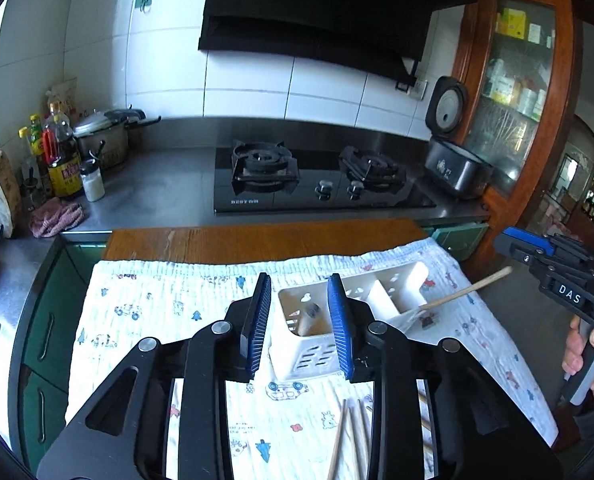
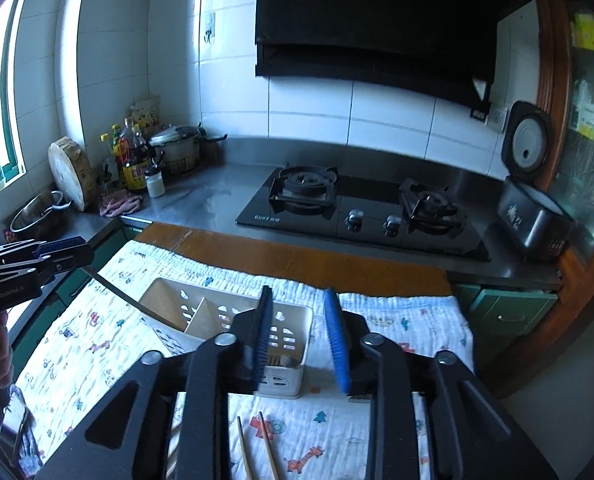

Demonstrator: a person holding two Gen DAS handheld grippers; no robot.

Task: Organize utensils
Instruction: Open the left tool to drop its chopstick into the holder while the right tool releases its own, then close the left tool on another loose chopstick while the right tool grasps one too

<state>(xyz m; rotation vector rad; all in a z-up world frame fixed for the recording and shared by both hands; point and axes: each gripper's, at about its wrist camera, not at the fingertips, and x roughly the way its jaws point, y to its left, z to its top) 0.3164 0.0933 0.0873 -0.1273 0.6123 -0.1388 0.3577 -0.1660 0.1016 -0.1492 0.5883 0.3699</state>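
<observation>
left tongs (image 1: 299, 324): spread, empty | right tongs (image 2: 301, 338): spread, empty | caddy (image 1: 309, 354): on cloth (image 1: 157, 312), mid-table | chopsticks (image 1: 351, 436): loose, near side | risk: thin sticks may slip or tongs may tip the light caddy

White caddy on a cartoon-printed cloth

A white utensil caddy (image 1: 317, 344) is seen on white cloth (image 1: 145, 312) printed with coloured animals; blue pads (image 1: 339, 320) are shown.
</observation>
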